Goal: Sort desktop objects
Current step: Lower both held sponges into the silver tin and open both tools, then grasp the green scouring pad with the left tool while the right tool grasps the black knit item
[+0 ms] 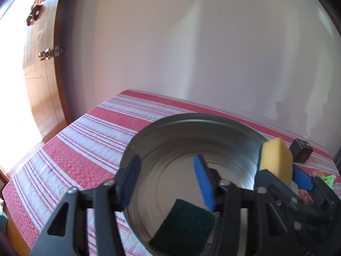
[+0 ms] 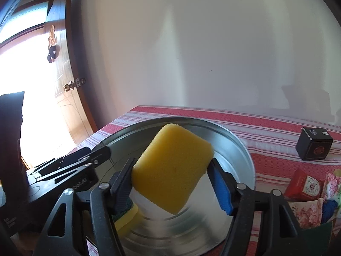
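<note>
Right wrist view: right gripper (image 2: 172, 181) has its jaws clenched on the yellow sponge (image 2: 172, 168), held tilted in the air over the round metal tin (image 2: 245, 153), likely to drop it in beside 1 sponge (image 1: 183, 228) lying green side up inside. Left gripper (image 1: 168, 181) hangs over the tin, jaws released and holding nothing. Black box (image 2: 314, 146) and packets (image 2: 304, 187) sit on the striped desk (image 1: 85, 140), unsorted.

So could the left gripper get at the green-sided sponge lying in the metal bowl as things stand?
Probably yes: the left gripper is open and empty above the metal bowl, with the sponge just below its fingers and nothing over it.
</note>
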`<action>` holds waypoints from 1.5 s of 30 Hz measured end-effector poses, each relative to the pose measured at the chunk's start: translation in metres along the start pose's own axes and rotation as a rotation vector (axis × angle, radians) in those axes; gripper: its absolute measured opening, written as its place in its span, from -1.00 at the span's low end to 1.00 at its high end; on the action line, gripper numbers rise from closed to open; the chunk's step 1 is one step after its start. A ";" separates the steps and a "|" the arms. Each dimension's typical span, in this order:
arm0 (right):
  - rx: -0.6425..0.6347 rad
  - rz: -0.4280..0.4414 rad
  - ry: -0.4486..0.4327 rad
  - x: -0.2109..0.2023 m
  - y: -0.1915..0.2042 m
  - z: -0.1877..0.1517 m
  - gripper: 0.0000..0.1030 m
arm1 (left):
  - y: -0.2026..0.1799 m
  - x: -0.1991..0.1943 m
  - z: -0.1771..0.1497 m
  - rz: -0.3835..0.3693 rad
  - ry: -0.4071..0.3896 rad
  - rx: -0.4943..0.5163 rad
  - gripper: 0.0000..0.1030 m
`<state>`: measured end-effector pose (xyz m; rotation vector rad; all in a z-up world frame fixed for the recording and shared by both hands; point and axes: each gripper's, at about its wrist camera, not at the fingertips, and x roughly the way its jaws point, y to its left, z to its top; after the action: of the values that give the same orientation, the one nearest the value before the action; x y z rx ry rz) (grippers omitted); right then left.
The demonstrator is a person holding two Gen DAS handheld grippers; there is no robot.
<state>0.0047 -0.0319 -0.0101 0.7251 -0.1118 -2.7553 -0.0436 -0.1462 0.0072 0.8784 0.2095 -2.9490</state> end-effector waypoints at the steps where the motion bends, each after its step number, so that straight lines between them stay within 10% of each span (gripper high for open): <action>1: 0.005 -0.002 0.000 0.000 -0.002 0.000 0.52 | 0.001 0.002 0.000 0.014 -0.004 -0.005 0.37; 15: 0.037 -0.165 -0.292 -0.053 -0.019 -0.001 0.78 | -0.005 -0.001 -0.002 0.068 -0.003 -0.016 0.71; 45: 0.092 -0.393 -0.335 -0.140 -0.094 -0.035 0.78 | -0.091 -0.055 -0.028 -0.038 -0.051 0.179 0.75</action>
<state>0.1149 0.0990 0.0114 0.3242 -0.1840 -3.2481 0.0087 -0.0508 0.0247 0.8243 -0.0417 -3.0587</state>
